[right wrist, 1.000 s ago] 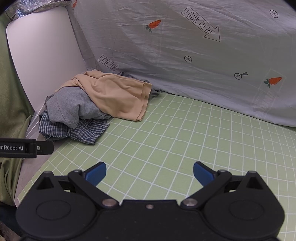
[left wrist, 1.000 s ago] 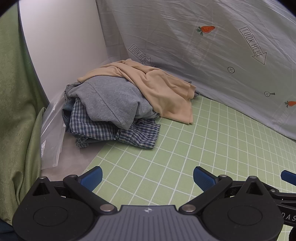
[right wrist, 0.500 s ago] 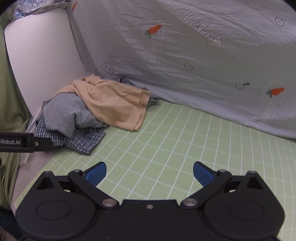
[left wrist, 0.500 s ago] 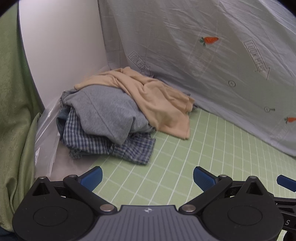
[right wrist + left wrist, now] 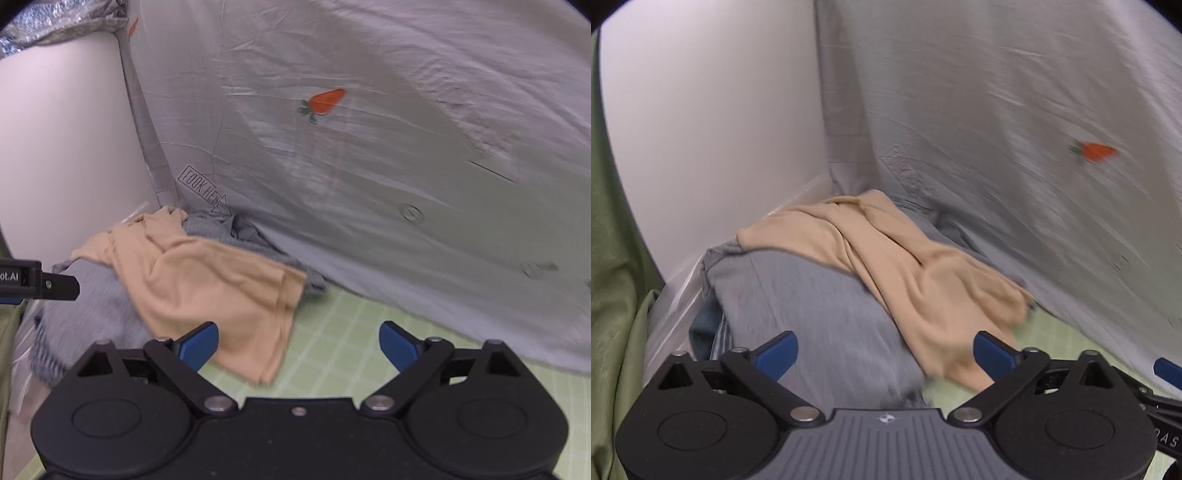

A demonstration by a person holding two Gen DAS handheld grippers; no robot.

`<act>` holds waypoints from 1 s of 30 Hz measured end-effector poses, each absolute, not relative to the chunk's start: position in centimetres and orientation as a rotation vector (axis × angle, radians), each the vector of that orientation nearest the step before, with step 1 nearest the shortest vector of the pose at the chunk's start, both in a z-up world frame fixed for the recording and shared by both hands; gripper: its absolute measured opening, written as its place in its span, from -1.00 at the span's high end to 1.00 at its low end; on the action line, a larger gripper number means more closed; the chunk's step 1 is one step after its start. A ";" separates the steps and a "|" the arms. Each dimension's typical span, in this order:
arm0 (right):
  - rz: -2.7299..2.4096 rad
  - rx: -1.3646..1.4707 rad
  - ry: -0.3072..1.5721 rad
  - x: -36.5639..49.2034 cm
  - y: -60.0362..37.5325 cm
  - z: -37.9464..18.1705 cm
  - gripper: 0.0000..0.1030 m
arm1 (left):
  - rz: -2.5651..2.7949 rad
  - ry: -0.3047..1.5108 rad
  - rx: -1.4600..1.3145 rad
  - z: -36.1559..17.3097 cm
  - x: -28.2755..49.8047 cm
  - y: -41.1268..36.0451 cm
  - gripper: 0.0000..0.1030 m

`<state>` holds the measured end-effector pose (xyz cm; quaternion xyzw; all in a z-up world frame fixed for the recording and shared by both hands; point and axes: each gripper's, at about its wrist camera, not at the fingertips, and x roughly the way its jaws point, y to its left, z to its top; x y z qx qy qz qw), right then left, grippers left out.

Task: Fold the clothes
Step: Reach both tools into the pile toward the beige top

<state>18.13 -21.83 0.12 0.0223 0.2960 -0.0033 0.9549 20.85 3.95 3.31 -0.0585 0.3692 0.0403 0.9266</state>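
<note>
While both grippers stand wide open and empty, the left gripper (image 5: 884,349) hovers over the grey garment (image 5: 820,306), and the right gripper (image 5: 299,341) faces the tan shirt (image 5: 207,291) draped over the pile on the green grid mat (image 5: 343,332); a checked cloth (image 5: 44,354) seems to lie beneath, blurred.

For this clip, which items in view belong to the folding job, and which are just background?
Job:
- beige garment, on top of the pile
- gray garment beneath it
- plaid garment, edge showing at the bottom
- left tool and right tool, both open

Background:
- green grid mat
- carrot-print sheet
- white panel
- green curtain
</note>
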 end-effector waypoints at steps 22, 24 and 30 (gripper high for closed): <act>0.424 0.092 0.680 38.6 -10.2 -4.0 0.21 | 0.192 0.769 -0.218 -1.2 36.5 9.9 0.23; 0.429 0.039 0.658 37.8 -10.2 -3.4 0.76 | 0.182 0.762 -0.217 -0.8 36.3 9.8 0.47; 0.325 0.075 0.578 33.8 -12.6 -0.8 0.87 | 0.147 0.729 -0.227 1.7 33.8 9.9 0.70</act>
